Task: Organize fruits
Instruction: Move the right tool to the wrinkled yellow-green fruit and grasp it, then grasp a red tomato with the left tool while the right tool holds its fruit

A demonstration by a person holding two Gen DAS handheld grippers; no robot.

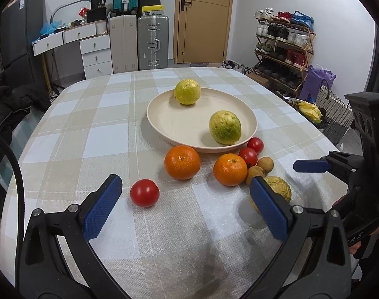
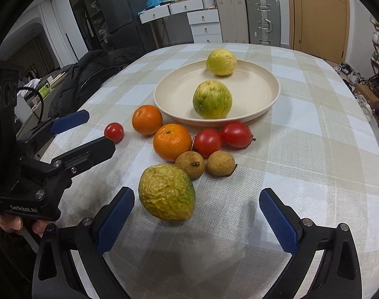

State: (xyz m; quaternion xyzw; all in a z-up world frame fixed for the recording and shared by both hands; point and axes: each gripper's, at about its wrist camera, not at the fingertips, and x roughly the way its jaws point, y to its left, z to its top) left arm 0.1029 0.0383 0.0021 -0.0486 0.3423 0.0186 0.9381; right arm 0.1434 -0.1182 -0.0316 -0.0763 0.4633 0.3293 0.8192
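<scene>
A cream plate holds two yellow-green fruits. In front of it on the checked cloth lie two oranges, three tomatoes, two small brown fruits and a wrinkled yellow-green fruit. My left gripper is open, with the lone tomato just inside its left finger. My right gripper is open, and the wrinkled fruit lies by its left finger.
The table's far edge faces suitcases, drawers and a door. A shoe rack and a basket stand to the right. A dark coat lies at the left edge.
</scene>
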